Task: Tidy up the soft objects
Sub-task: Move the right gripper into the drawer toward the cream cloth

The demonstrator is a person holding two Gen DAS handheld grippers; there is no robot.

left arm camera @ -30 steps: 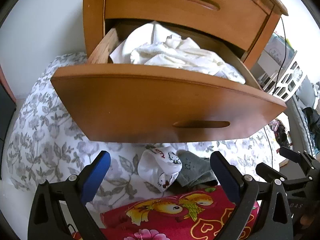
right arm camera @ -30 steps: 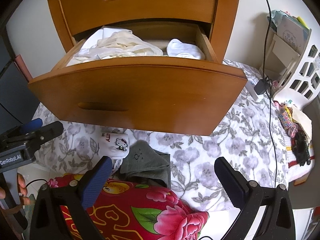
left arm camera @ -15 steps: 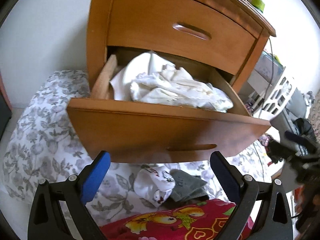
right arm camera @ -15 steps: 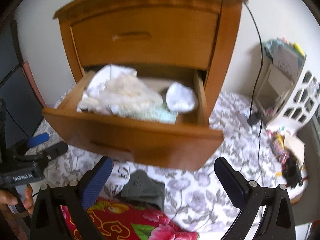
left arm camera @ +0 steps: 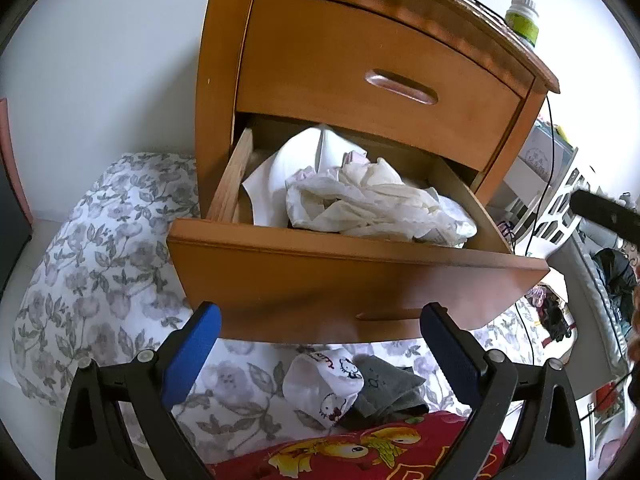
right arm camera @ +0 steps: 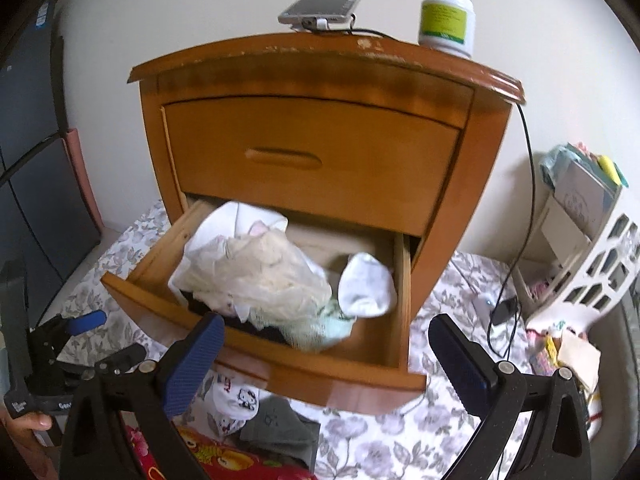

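A wooden nightstand has its lower drawer pulled out and filled with crumpled white cloth and a rolled white sock. On the floral bedding below lie a white cartoon-cat sock and a grey sock. My left gripper is open in front of the drawer, holding nothing. My right gripper is open too, raised above the drawer's front and empty.
A red flowered blanket lies nearest me. On the nightstand top stand a white pill bottle and a phone with a cable. A white lattice basket of clutter stands at the right.
Both grippers have pulled back and up from the drawer, the right one more. The nightstand top is now in the right view. Both stay open.
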